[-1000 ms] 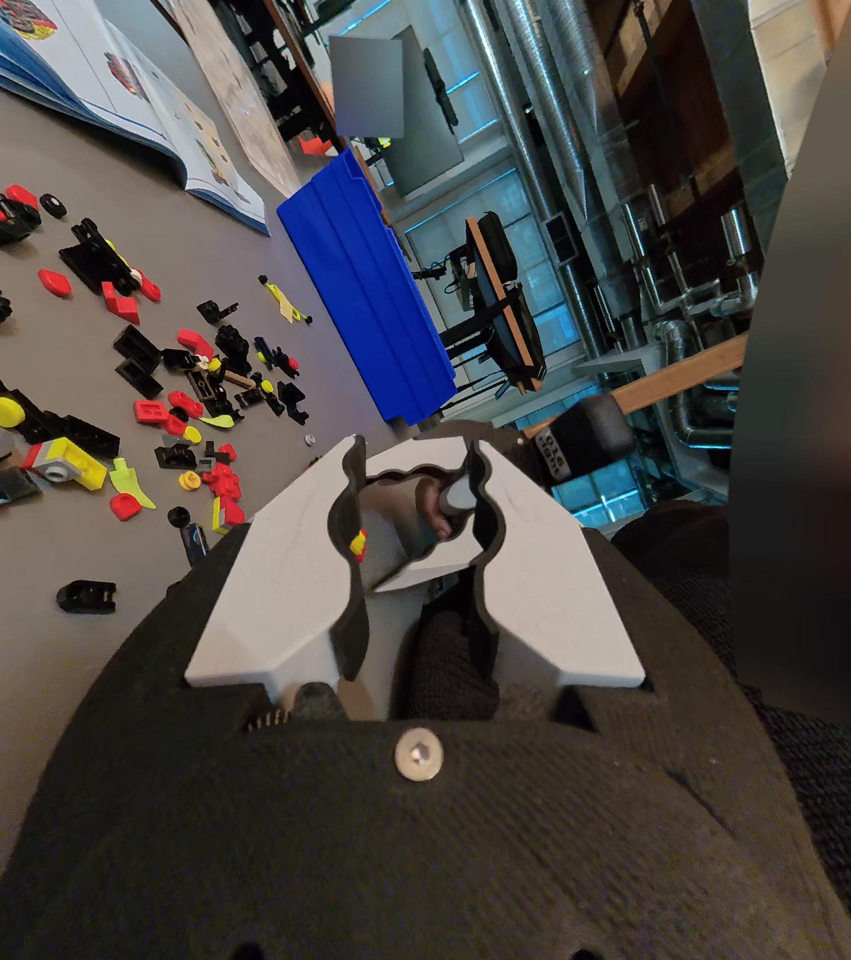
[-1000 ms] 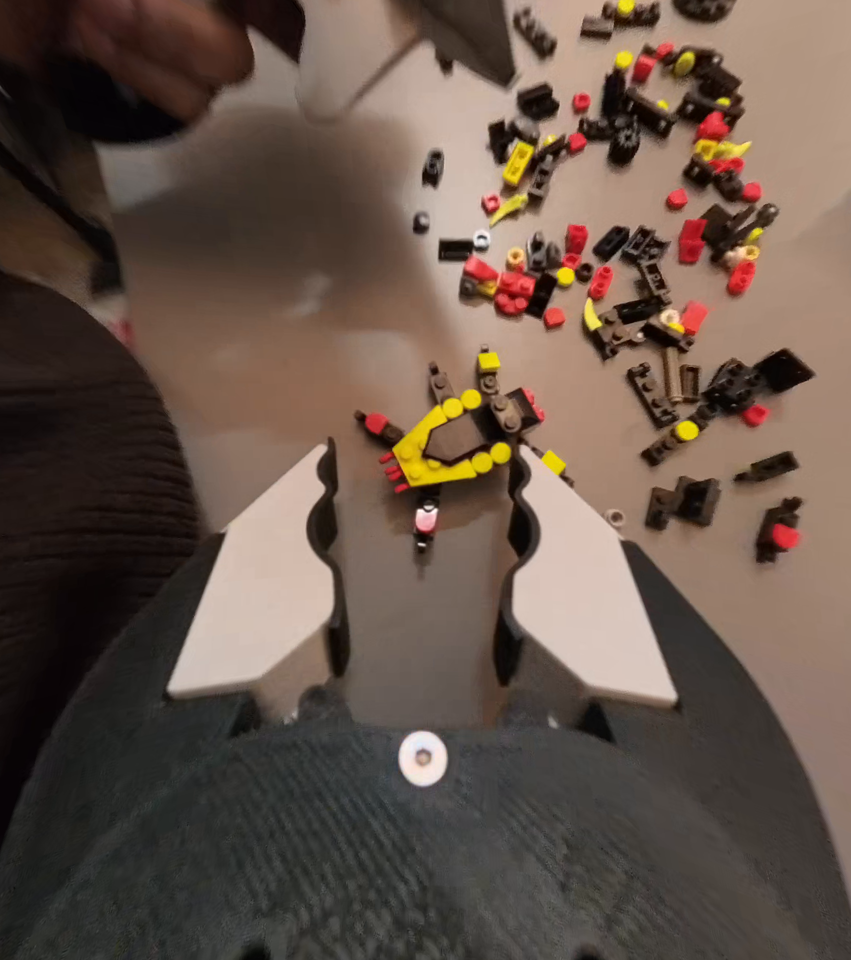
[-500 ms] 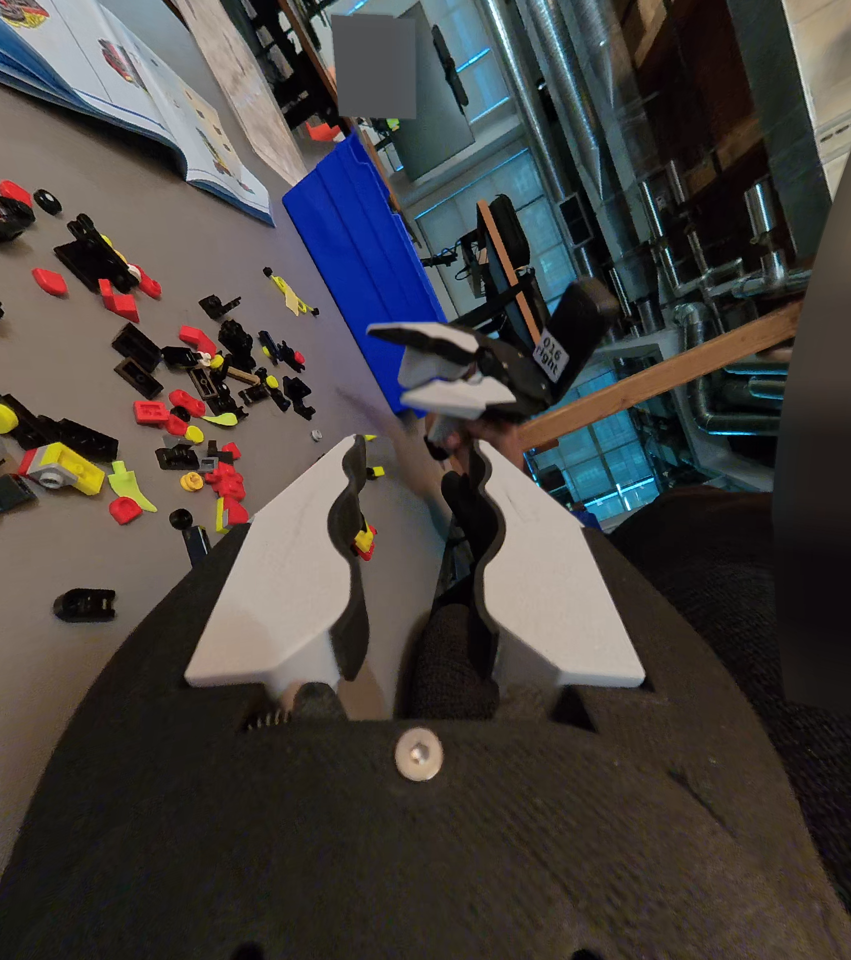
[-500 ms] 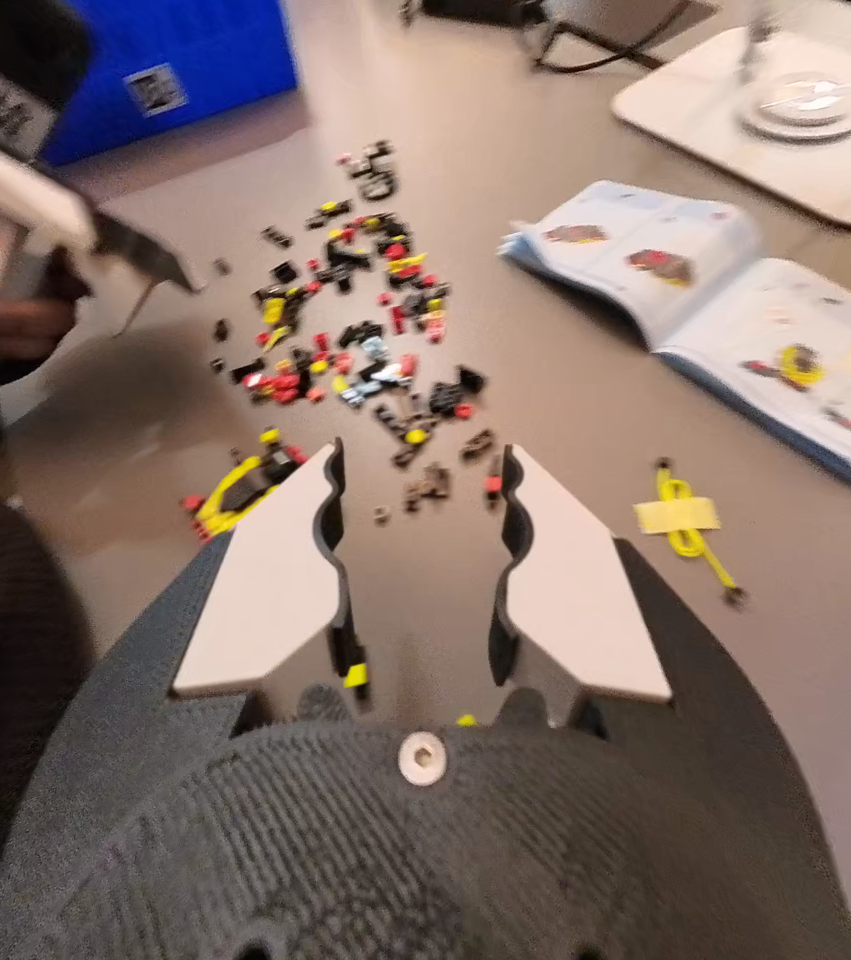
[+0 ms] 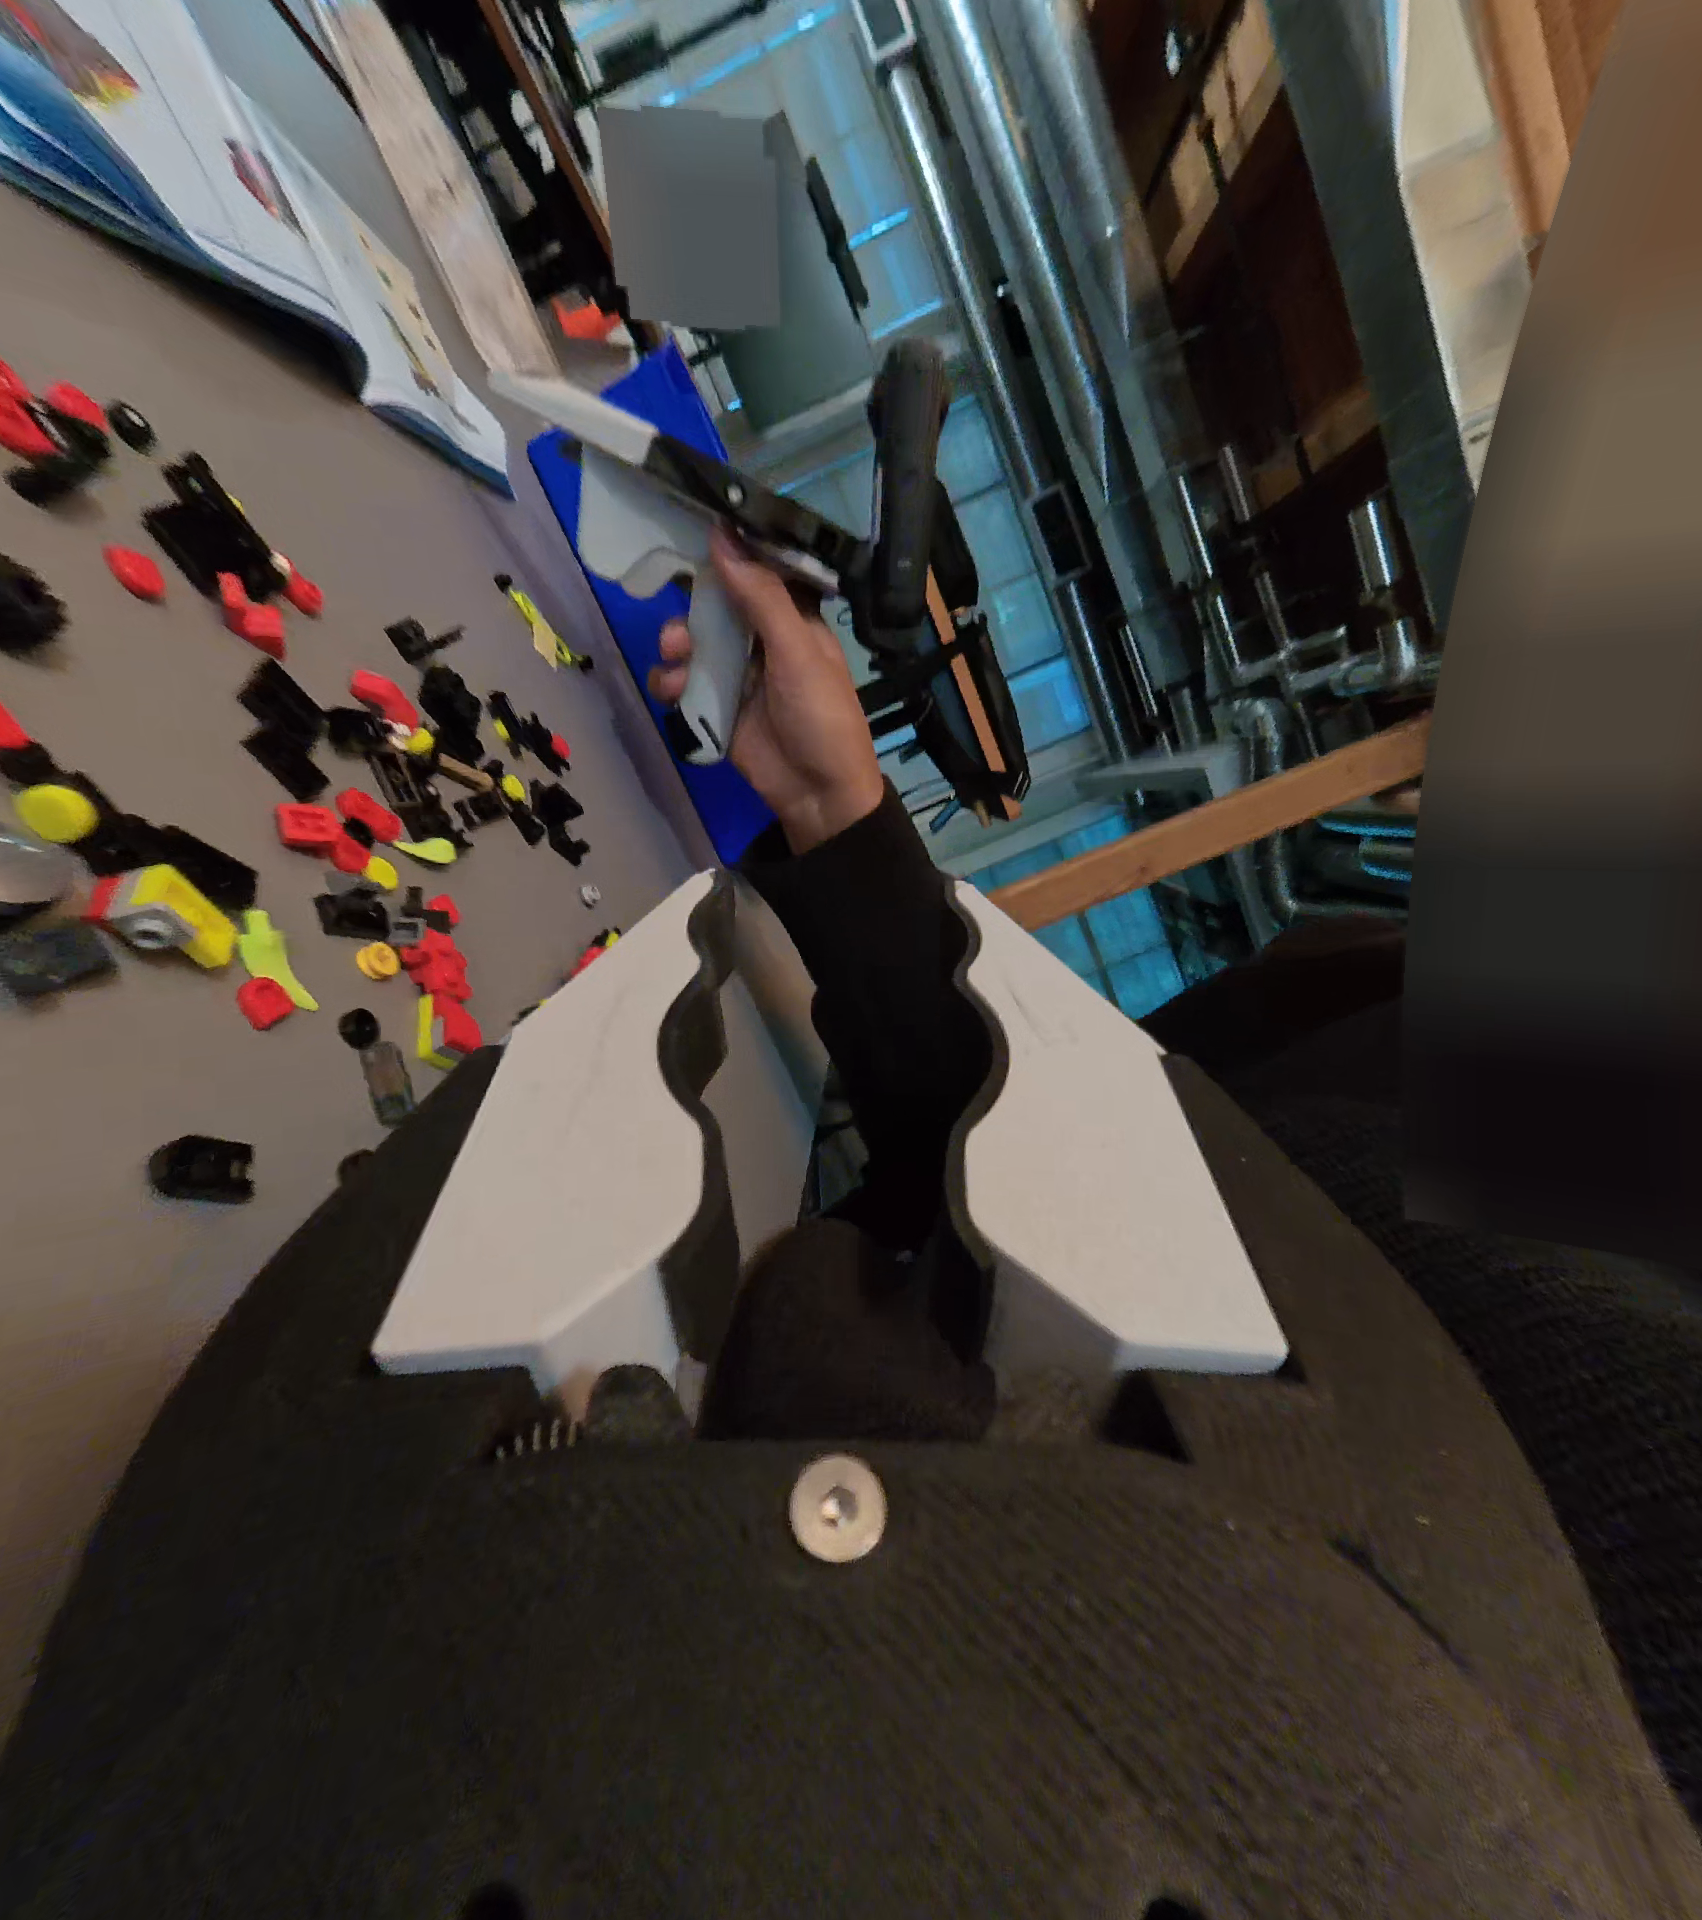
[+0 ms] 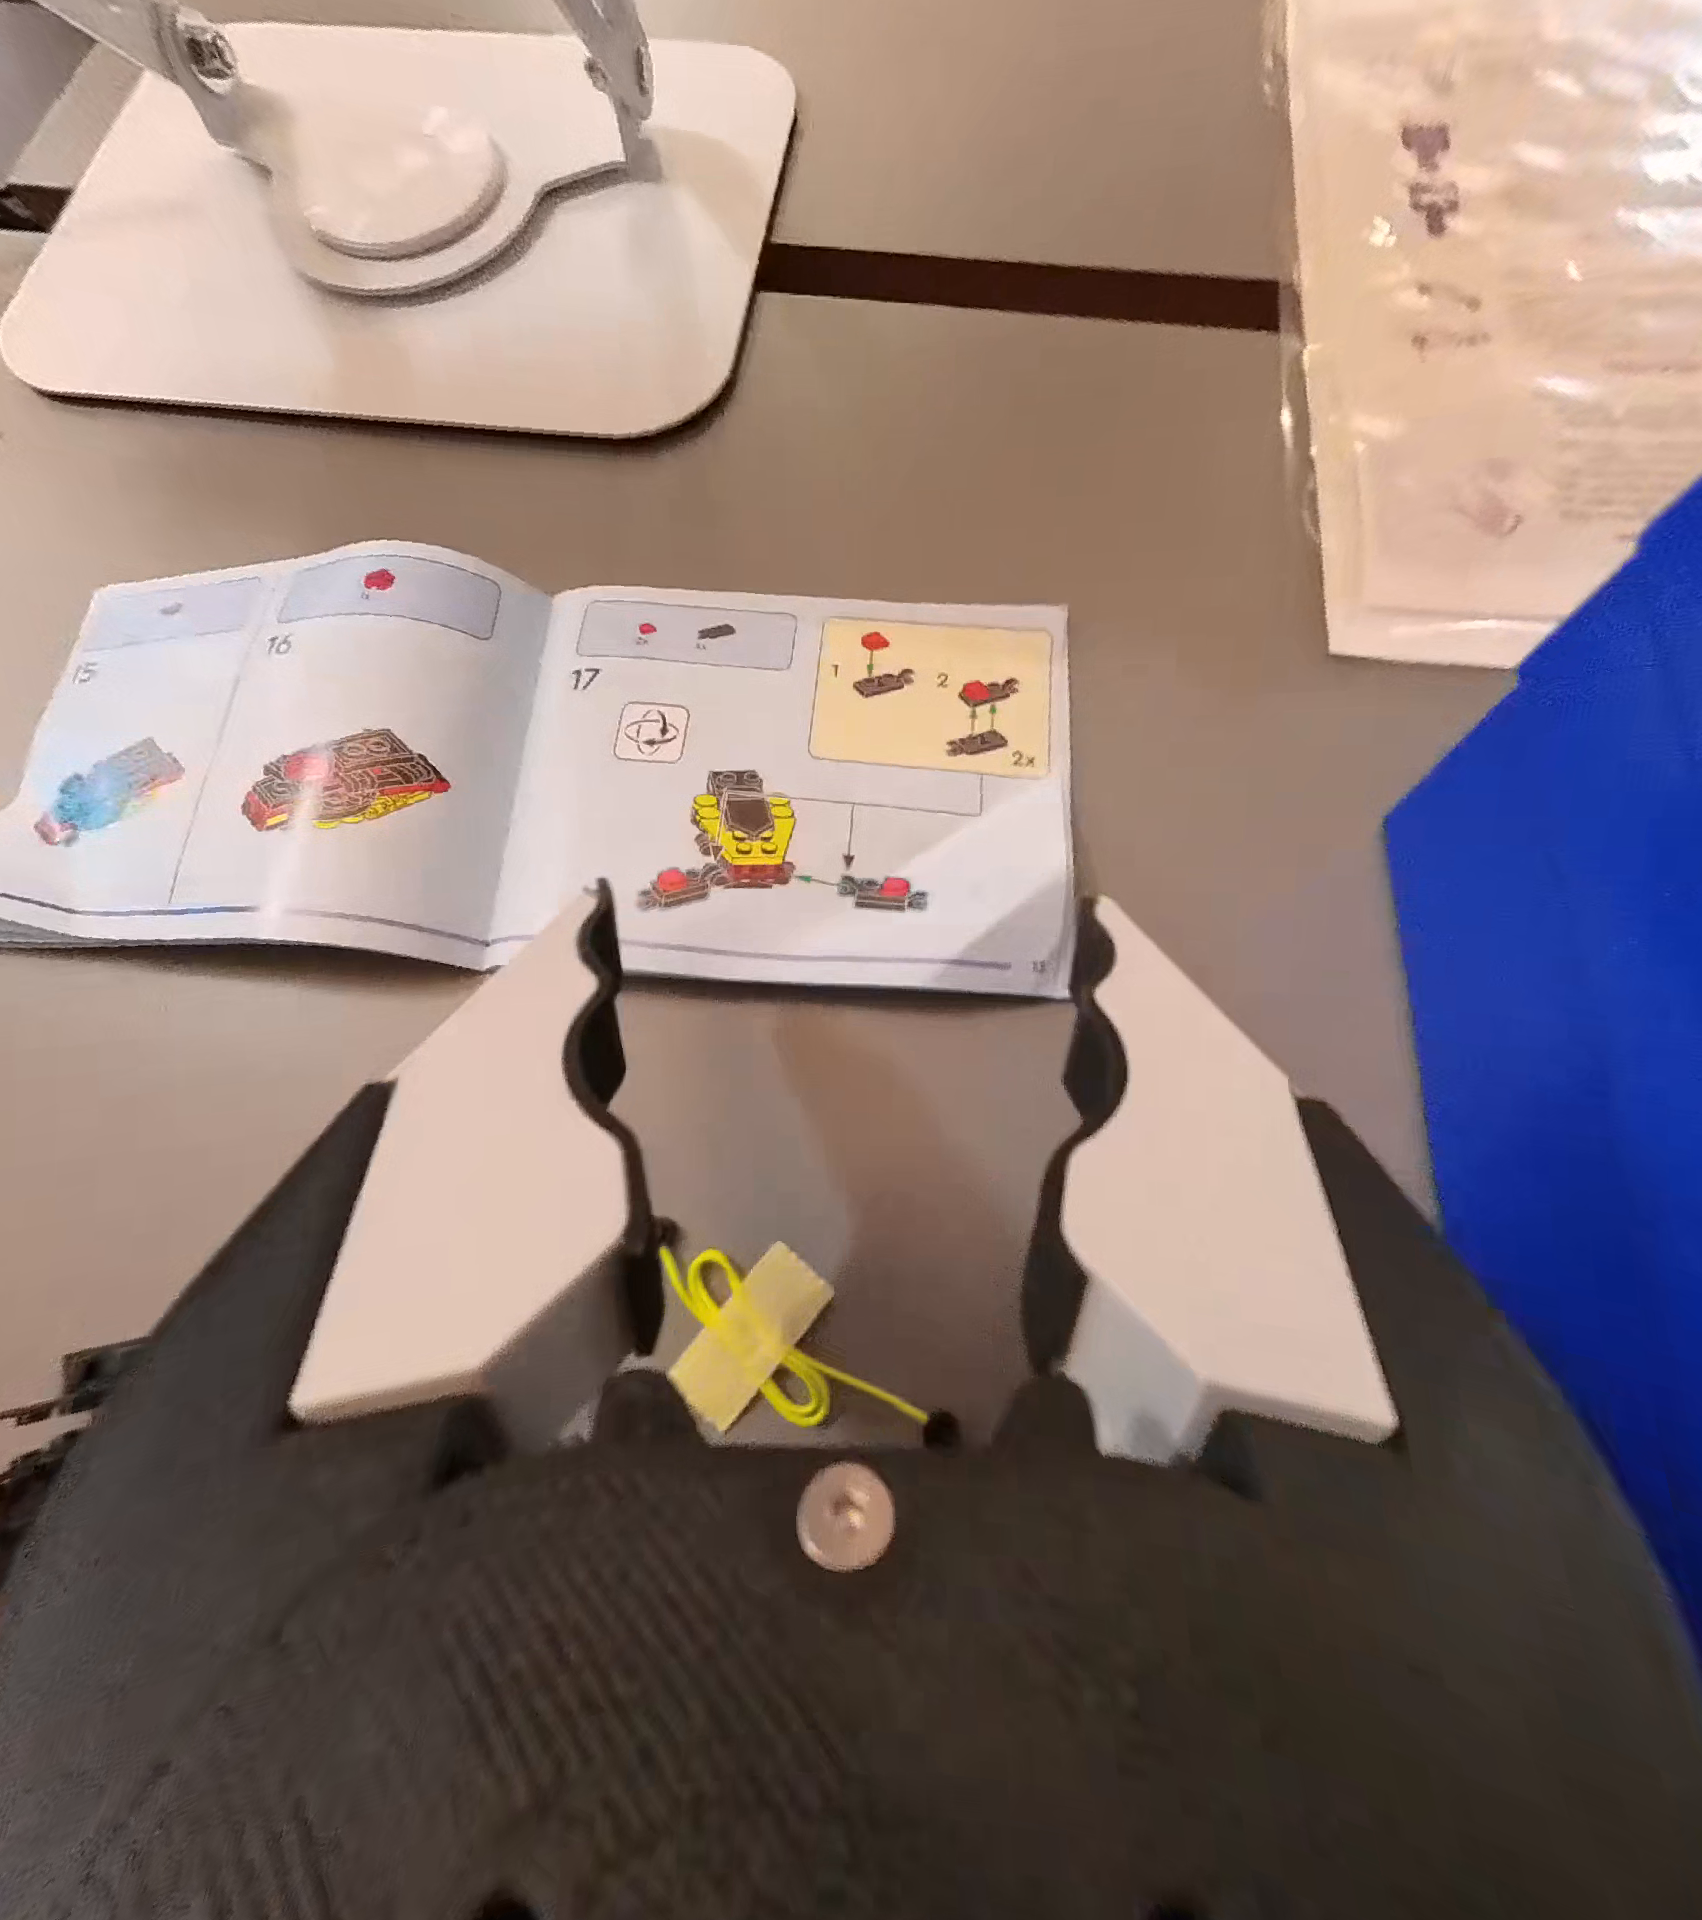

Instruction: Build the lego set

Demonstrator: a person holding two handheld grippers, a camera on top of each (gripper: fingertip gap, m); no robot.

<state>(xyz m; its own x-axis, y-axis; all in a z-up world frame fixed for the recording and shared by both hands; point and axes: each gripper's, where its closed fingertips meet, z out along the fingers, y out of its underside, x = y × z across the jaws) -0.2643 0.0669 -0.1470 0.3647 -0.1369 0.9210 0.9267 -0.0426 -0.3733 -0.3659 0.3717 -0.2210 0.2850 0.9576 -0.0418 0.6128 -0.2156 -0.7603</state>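
My left gripper (image 5: 836,904) is open and empty, low over the grey table (image 5: 47,1247); a black sleeve shows between its fingers. Loose red, yellow and black lego pieces (image 5: 359,810) lie scattered to its left. A hand holds my right gripper (image 5: 556,410) up in the air beyond it. In the right wrist view my right gripper (image 6: 842,914) is open wide and empty, pointing at the open instruction booklet (image 6: 556,769) lying flat on the table. A yellow string with a strip of tape (image 6: 753,1340) lies under its fingers. The partly built model is out of sight.
A blue bin (image 6: 1605,935) stands close on the right of the right gripper and also shows in the left wrist view (image 5: 639,603). A white monitor stand base (image 6: 390,239) sits behind the booklet. A clear plastic bag with paper (image 6: 1553,312) lies at the far right. Spacing between my two grippers at the tips: around 35 cm.
My right gripper has lifted away from the yellow and black model, swung over to the booklet, and opened wider. My left gripper has barely moved.
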